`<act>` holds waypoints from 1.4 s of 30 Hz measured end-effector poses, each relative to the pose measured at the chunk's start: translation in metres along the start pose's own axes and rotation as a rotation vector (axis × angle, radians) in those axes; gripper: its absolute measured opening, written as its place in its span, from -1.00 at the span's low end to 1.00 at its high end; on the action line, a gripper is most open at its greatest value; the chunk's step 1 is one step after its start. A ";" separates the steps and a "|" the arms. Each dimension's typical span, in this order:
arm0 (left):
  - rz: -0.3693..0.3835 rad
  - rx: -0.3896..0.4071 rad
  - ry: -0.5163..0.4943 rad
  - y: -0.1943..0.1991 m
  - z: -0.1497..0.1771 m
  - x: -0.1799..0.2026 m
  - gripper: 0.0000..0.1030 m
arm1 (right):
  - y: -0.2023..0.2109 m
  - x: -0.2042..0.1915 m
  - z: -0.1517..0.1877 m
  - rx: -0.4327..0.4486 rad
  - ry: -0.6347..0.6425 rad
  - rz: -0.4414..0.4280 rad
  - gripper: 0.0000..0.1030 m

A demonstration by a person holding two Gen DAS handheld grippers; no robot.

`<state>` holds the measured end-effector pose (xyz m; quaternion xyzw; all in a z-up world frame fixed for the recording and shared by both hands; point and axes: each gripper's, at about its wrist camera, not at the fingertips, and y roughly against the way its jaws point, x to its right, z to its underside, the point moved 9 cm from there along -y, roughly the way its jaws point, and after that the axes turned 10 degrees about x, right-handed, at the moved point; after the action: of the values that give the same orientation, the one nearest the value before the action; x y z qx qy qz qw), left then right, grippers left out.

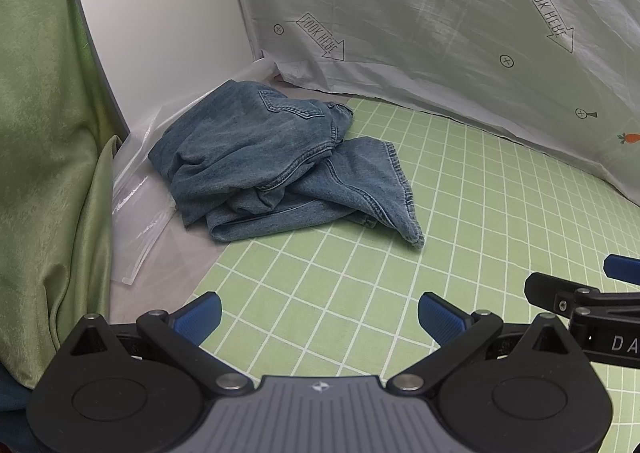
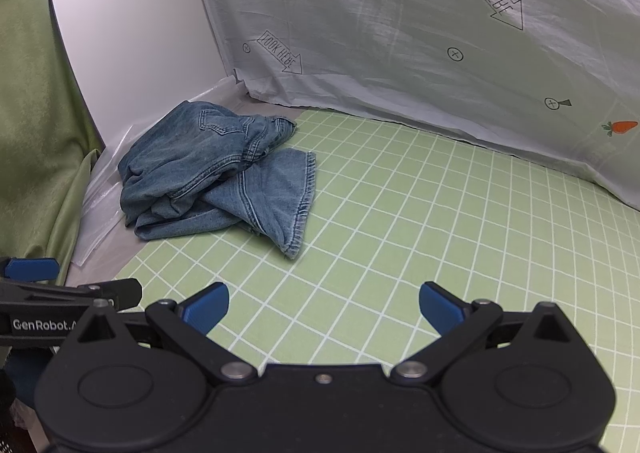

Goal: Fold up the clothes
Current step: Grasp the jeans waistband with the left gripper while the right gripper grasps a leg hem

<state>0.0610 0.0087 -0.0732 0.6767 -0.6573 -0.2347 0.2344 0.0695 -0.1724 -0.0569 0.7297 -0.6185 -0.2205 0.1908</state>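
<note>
— Left gripper (image 1: 320, 315)?
— Jaws spread wide, released, gripping nothing; blue ribbed pads (image 1: 200, 317) hung above the green cloth with the white grid (image 1: 360, 253), apart from everything.

— And the right gripper (image 2: 324, 309)?
— Same: jaws released, wide apart, blue pads (image 2: 208, 307) over bare green grid cloth (image 2: 400, 233). Sat just beside the left one, its black arm and one blue pad poking in at the right edge of the left view (image 1: 580, 301).

— Where were the clothes?
— Crumpled blue denim jeans (image 1: 272, 161), ahead and to the left of both sets of jaws, well apart from them. Bunched in a heap, back pocket facing up near the far side, one leg with a stitched hem flopped out toward the right. Seen likewise from the right wrist (image 2: 216, 169).

— Lying on what?
— Partly on the grid cloth, partly on a clear plastic sheet (image 1: 140, 221) at the left edge.

— Around it?
— Behind the heap, a pale sheet printed with orange carrots and "LOOK HERE" arrows (image 1: 440, 13), hung as a backdrop. Beside that, a plain white panel (image 1: 160, 13). Far left of the jaws, a draped green curtain (image 1: 44, 133).
</note>
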 end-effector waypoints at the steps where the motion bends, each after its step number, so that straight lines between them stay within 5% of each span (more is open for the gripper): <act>1: -0.001 -0.004 0.003 -0.001 0.001 -0.001 1.00 | -0.001 0.000 0.000 -0.002 -0.002 -0.001 0.99; 16: -0.066 -0.058 0.116 -0.064 -0.020 -0.050 1.00 | -0.065 0.017 -0.014 -0.009 -0.015 0.057 1.00; 30: -0.141 -0.164 0.179 -0.195 -0.055 -0.126 0.97 | -0.208 -0.007 -0.028 -0.142 -0.124 0.052 1.00; 35: -0.054 -0.198 0.295 -0.228 -0.056 -0.139 0.54 | -0.244 -0.034 -0.024 -0.198 -0.114 0.004 0.99; 37: -0.029 -0.193 0.311 -0.230 -0.056 -0.137 0.36 | -0.250 -0.040 -0.023 -0.209 -0.144 -0.009 0.85; 39: -0.009 -0.181 0.307 -0.229 -0.056 -0.135 0.02 | -0.251 -0.045 -0.021 -0.221 -0.179 -0.057 0.34; 40: 0.001 -0.174 0.302 -0.227 -0.057 -0.133 -0.06 | -0.250 -0.047 -0.020 -0.225 -0.183 -0.090 0.26; 42: 0.018 -0.162 0.304 -0.223 -0.057 -0.129 -0.46 | -0.244 -0.055 -0.020 -0.225 -0.171 -0.191 -0.53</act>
<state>0.2676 0.1442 -0.1669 0.6774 -0.5991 -0.1799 0.3871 0.2730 -0.0782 -0.1699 0.7379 -0.5316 -0.3669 0.1960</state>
